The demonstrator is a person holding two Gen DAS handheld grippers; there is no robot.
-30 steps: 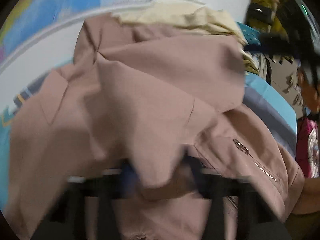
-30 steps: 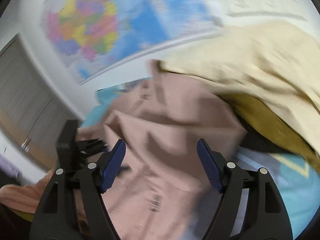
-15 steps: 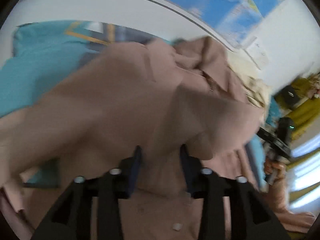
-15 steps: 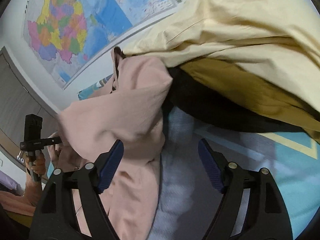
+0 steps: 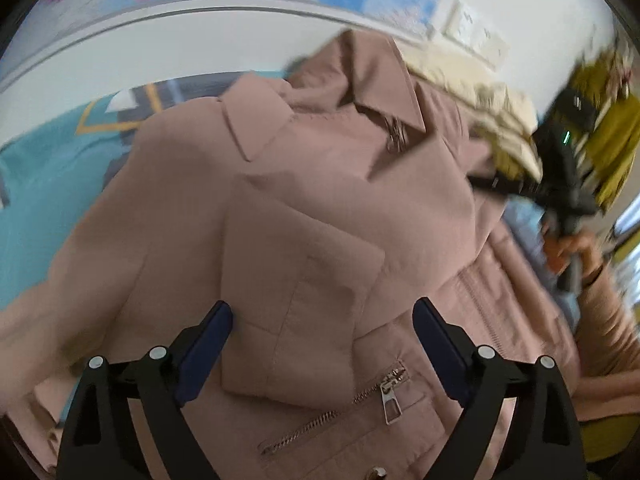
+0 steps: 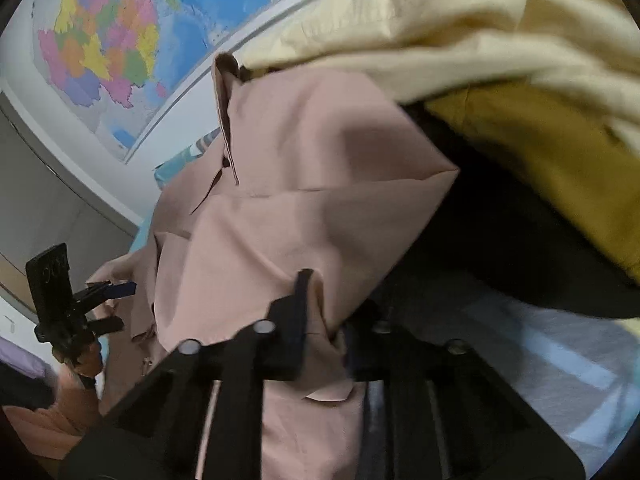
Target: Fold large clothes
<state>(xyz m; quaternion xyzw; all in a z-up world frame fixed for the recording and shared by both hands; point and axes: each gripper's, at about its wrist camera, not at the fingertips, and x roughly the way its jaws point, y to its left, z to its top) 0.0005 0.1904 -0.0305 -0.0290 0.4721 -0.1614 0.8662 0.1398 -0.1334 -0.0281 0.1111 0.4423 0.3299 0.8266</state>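
Left claw point(image 5: 322, 342) just opened, right claw point(image 6: 320, 308) pinching one jacket point(image 5: 304, 216)

Wall map point(image 6: 120, 36); teal mat point(image 5: 44, 184)

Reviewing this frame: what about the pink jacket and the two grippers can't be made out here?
- Pink jacket hem: left wrist view, cut off by the bottom edge.
- Right gripper pads: right wrist view, blurred and buried in jacket fabric; it has just closed on a fold.
- Left gripper: has just opened, holds nothing.
- Clothes under the cream garment: in shadow.
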